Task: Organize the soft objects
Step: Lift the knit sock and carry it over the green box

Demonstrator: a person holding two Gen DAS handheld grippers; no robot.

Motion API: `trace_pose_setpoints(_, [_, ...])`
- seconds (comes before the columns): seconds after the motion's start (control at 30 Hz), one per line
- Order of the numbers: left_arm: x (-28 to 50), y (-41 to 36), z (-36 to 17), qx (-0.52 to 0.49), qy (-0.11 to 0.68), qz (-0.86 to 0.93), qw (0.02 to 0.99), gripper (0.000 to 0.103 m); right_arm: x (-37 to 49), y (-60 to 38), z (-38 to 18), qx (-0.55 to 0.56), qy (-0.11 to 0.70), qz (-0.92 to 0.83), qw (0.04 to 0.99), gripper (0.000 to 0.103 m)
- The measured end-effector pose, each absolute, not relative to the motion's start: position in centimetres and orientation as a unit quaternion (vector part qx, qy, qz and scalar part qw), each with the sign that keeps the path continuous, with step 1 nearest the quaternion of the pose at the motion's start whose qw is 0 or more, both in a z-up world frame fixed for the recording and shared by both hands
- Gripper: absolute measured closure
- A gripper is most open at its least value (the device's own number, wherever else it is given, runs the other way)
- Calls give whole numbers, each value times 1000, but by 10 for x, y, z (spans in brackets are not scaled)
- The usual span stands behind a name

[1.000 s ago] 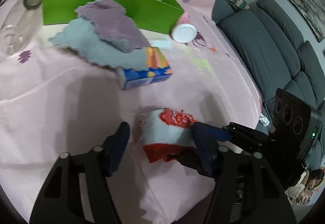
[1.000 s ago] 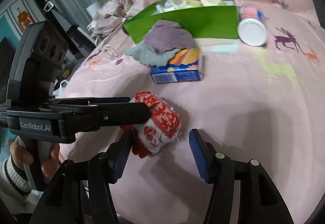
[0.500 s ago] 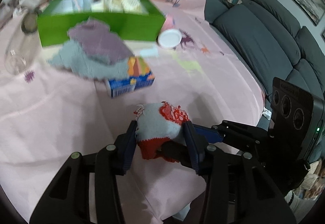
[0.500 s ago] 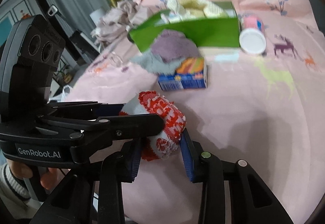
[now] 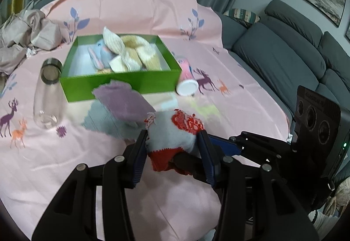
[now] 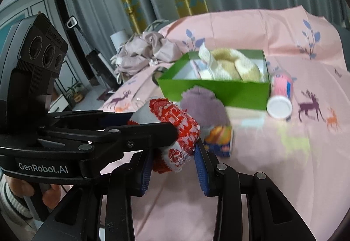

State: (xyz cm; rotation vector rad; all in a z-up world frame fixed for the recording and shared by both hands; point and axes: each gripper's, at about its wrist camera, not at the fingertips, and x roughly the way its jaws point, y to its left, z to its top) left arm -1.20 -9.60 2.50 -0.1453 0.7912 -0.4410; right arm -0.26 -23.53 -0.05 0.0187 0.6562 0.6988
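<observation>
A rolled knit sock (image 5: 172,134), grey with red pattern and red cuff, hangs above the pink tablecloth (image 5: 54,164). My left gripper (image 5: 174,152) is shut on it, pads pressing both sides. My right gripper (image 6: 174,163) is shut on the same sock (image 6: 175,118), coming in crosswise from the right. A green box (image 5: 120,83) behind holds cream and pale blue knitted things. In front of the box lie a purple cloth (image 5: 122,101) and a grey-blue cloth (image 5: 98,120). The right wrist view shows the box (image 6: 218,90) and purple cloth (image 6: 203,107) too.
A glass (image 5: 48,92) lies left of the box, and a pink bottle with a white cap (image 5: 187,81) lies at its right corner. A colourful small carton (image 6: 218,138) sits under the cloths. Crumpled beige fabric (image 5: 21,35) is far left; a grey sofa (image 5: 284,55) is right.
Both grippers closed on the sock, which lay on the cloth between open jaws a second ago, and they have lifted it together off the table.
</observation>
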Motion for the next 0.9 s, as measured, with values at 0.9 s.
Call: trace_pose_setpoints(0.9, [122,-59,85,-57,349,-222,909,58,115,-201,50,18,254,330,909,65])
